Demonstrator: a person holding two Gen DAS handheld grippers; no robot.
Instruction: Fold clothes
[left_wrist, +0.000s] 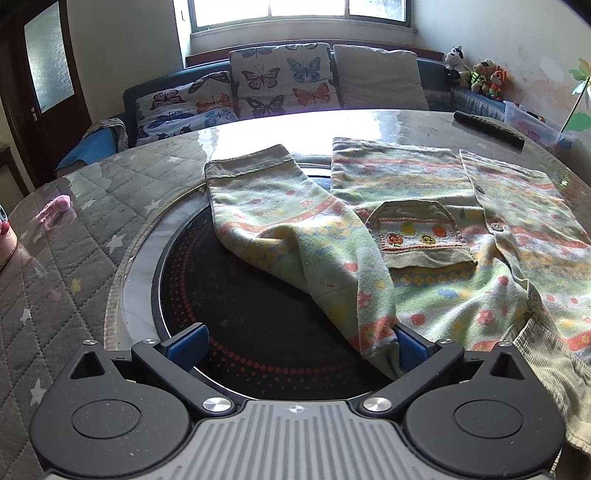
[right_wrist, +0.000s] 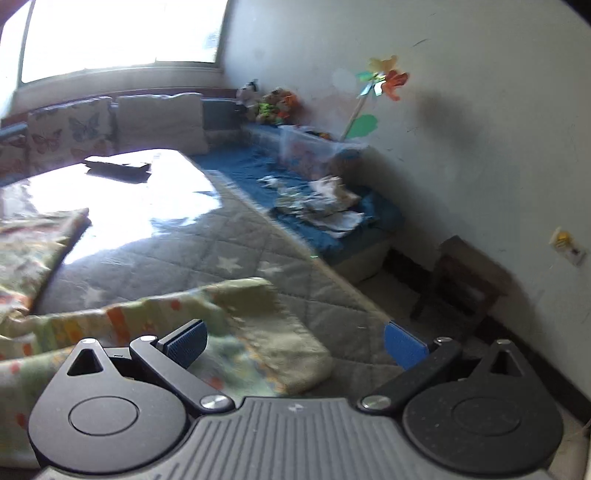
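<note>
A child's green patterned jacket (left_wrist: 436, 229) with corduroy cuffs and a small pocket lies spread on the round table. One sleeve (left_wrist: 295, 229) runs from its cuff at the far left toward my left gripper (left_wrist: 297, 345). That gripper is open, its right pad against the sleeve's near end. In the right wrist view the other sleeve (right_wrist: 236, 328) with its corduroy cuff lies on the quilted cover, under and between the pads of my open right gripper (right_wrist: 295, 343). This view is blurred.
The table has a black round hob (left_wrist: 236, 302) in its middle and a grey quilted cover (left_wrist: 66, 258) around it. A dark remote (left_wrist: 487, 129) lies at the far edge. A sofa with cushions (left_wrist: 280, 81) stands behind. A small stool (right_wrist: 465, 284) stands by the wall.
</note>
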